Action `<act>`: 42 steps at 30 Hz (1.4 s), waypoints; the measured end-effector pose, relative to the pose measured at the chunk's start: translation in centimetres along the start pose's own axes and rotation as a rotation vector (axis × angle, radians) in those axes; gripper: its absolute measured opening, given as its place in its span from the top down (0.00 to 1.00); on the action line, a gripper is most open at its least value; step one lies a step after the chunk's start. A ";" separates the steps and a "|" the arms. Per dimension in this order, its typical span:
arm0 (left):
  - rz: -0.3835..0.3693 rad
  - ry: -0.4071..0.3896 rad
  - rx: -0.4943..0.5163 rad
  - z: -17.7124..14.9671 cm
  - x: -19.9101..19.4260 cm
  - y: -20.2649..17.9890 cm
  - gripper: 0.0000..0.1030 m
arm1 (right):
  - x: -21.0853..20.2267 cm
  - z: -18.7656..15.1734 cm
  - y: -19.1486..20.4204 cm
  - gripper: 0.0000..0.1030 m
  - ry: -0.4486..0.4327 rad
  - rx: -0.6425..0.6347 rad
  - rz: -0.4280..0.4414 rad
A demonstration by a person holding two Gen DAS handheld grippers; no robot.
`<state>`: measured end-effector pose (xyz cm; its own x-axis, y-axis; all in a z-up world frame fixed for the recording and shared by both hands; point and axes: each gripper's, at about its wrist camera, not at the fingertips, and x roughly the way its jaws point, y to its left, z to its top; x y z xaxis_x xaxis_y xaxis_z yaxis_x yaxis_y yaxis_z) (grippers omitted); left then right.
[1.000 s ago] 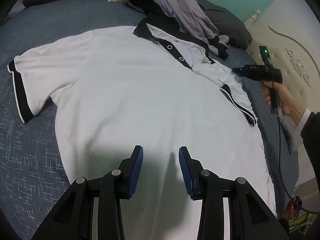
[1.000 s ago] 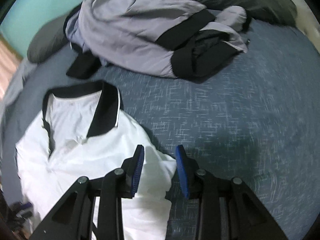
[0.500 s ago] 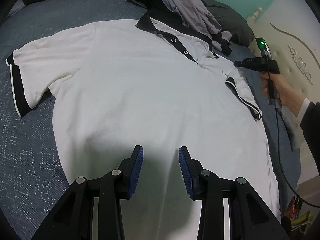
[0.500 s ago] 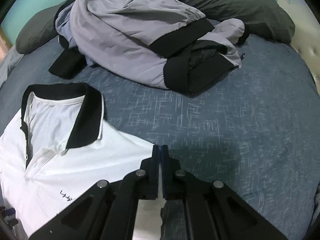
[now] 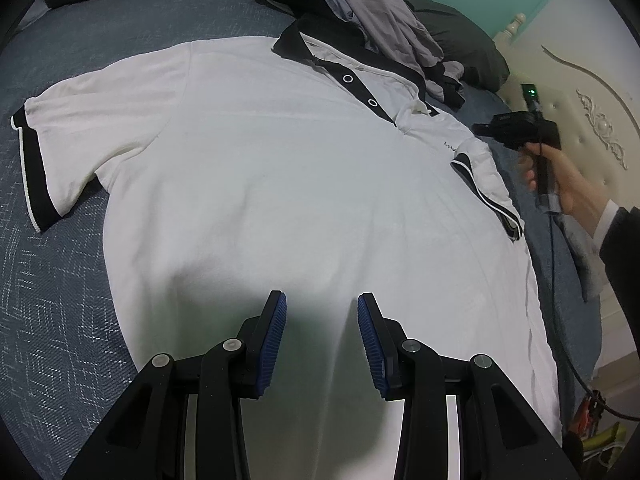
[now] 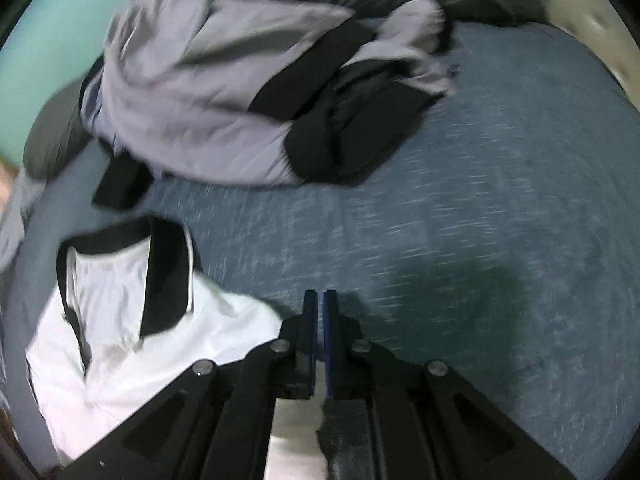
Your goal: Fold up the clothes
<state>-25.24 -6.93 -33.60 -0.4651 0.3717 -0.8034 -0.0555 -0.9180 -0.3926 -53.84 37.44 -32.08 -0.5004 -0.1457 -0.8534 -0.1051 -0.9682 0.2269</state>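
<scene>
A white polo shirt (image 5: 280, 160) with black collar and black cuffs lies spread face up on the blue bed cover (image 5: 48, 320). My left gripper (image 5: 320, 332) hovers open over its lower front, with nothing between the pads. My right gripper (image 6: 319, 300) is shut at the shirt's (image 6: 160, 360) right shoulder edge, and white cloth shows at and under its jaws. In the left wrist view that right gripper (image 5: 480, 130) sits at the shirt's far right, held by a hand (image 5: 568, 188). The right sleeve lies bunched beside it.
A heap of grey and black clothes (image 5: 380, 20) lies beyond the collar, also visible in the right wrist view as a clothes pile (image 6: 200, 100). Dark pillows (image 5: 460, 40) line the head of the bed. A cream headboard (image 5: 592, 120) stands at right, and a cable (image 5: 560, 320) hangs from the right hand.
My right gripper went from open to shut at the shirt's shoulder edge, then shifted and rolled slightly, blurring its view. The left gripper stayed open in place.
</scene>
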 end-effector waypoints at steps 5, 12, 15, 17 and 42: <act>0.001 0.002 0.002 0.0 0.0 -0.2 0.60 | -1.3 -0.2 -0.2 0.96 0.042 0.012 0.000; -0.002 0.003 0.003 0.1 0.0 -0.3 0.60 | -0.9 -1.2 1.4 0.73 0.115 0.034 0.001; -0.004 0.004 0.002 0.1 0.1 -0.3 0.60 | -0.4 -1.3 2.2 0.72 0.140 0.020 -0.042; -0.006 0.004 0.000 0.1 0.1 -0.3 0.60 | -0.3 -1.5 2.4 0.73 0.143 0.013 -0.060; -0.013 0.008 -0.005 0.1 0.1 -0.2 0.60 | -1.8 -1.2 2.6 0.92 0.094 0.034 -0.086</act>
<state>-25.39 -6.76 -33.59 -0.4570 0.3846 -0.8020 -0.0567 -0.9124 -0.4053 -52.15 34.97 -30.57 -0.4059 -0.0822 -0.9102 -0.1737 -0.9709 0.1651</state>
